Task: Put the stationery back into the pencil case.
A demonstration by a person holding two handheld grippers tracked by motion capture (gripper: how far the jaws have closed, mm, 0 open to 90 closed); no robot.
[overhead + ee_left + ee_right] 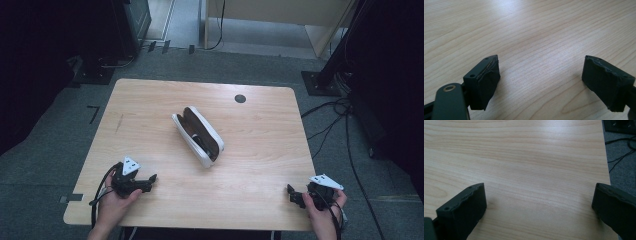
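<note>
The case (198, 136) is lying in the middle of the table (260, 165), open w/ its white shell facing up and its brown inside showing. Something dark is sitting inside it, maybe glasses, but it is too small to tell for sure.

Both grippers are resting near the front edge, well apart from the case. The left gripper (150, 179) is sitting at the front left, held in a hand (114, 202), w/ its jaws spread wide and nothing btwn them but bare wood. The right gripper (291, 191) is sitting at the front right corner, jaws also spread wide and holding nothing.

I think the work is only at the start: nobody is touching the case yet. Next move is prob. reaching in toward the middle. One gripper may need to hold the shell steady while the other is working on the lid or the thing inside, b/c the case looks light and may slide.
</note>
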